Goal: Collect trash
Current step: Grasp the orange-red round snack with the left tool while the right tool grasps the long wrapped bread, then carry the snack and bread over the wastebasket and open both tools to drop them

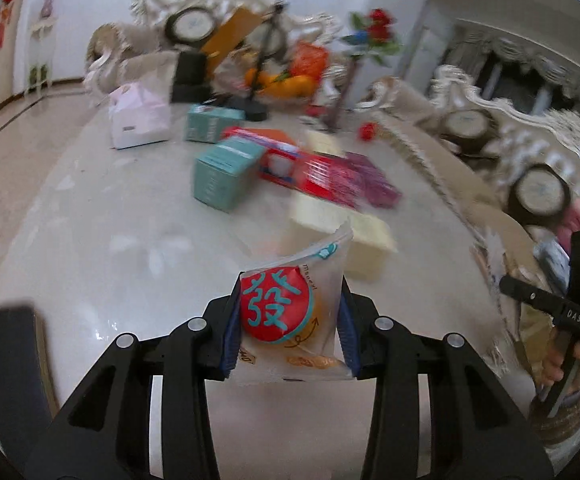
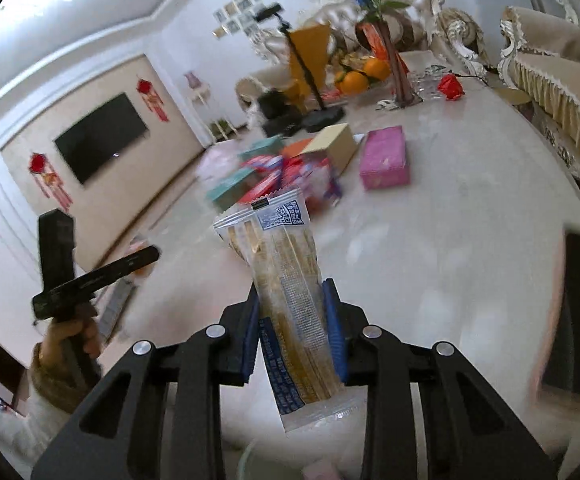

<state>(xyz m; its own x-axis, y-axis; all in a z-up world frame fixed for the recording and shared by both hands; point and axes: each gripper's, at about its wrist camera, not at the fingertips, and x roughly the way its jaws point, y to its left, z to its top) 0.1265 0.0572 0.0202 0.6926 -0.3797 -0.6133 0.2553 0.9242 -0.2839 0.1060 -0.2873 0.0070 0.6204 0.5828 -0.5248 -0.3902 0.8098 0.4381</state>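
While tilted downward, hand-held gripper [image 1: 288, 320] around wrapper [image 1: 286, 312].

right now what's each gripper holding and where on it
Left gripper: snack packet, clamped by its side edges. Right gripper: long clear wrapper, gripped across its lower half.

We are reading a large teal Chinese character, 發, on the red disc of the snack wrapper [image 1: 290, 316] in the left wrist view. We are reading "DAS" in white on the black gripper handle [image 1: 561, 308]. The long wrapper [image 2: 290, 300] is showing a QR code; its fine print is illegible.
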